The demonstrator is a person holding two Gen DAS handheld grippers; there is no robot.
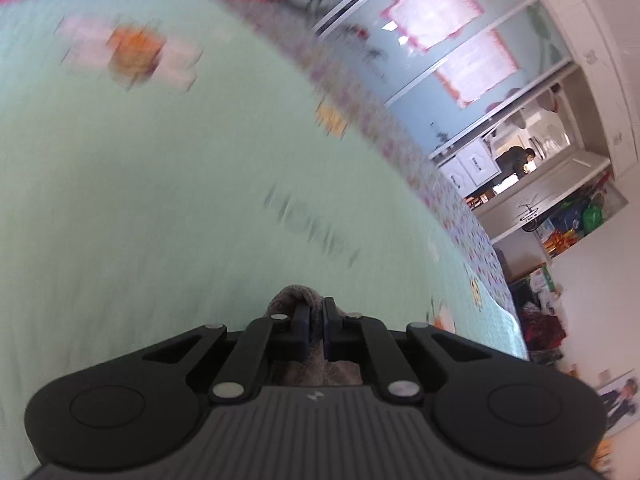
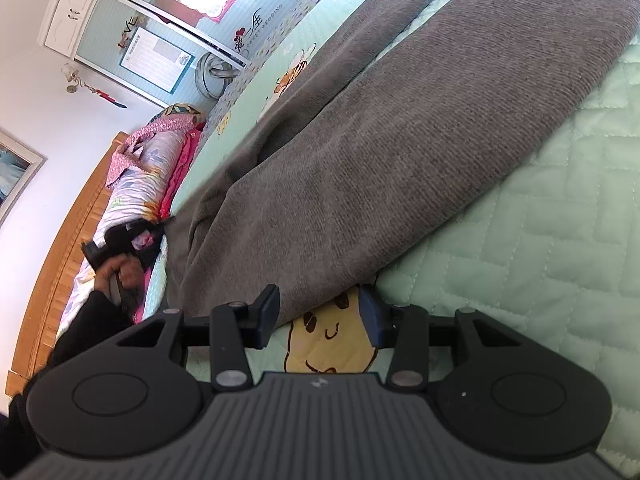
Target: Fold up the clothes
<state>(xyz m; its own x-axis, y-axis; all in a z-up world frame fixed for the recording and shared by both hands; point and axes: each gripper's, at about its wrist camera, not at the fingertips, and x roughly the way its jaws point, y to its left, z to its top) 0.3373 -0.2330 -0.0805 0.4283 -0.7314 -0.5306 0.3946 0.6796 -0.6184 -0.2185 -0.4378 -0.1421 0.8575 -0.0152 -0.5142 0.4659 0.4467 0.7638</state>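
Note:
Grey knit trousers (image 2: 400, 128) lie spread across a mint green quilted bedspread (image 2: 540, 208), legs running to the upper right. My right gripper (image 2: 318, 314) stands open just at the near edge of the grey cloth, its fingers either side of a yellow cartoon patch with nothing between them. In the left wrist view my left gripper (image 1: 318, 320) is shut on a bunched fold of the grey trousers (image 1: 296, 300), held above the green bedspread (image 1: 160, 200); that view is motion-blurred. The left gripper (image 2: 116, 244) also shows far left in the right wrist view, in a person's hand.
A wooden headboard (image 2: 68, 240) with floral pillows (image 2: 148, 160) and pink bedding runs along the left. Glass sliding doors (image 1: 460, 40) and a cluttered shelf (image 1: 568, 224) stand beyond the bed's edge. A person's dark sleeve (image 2: 80, 320) is at lower left.

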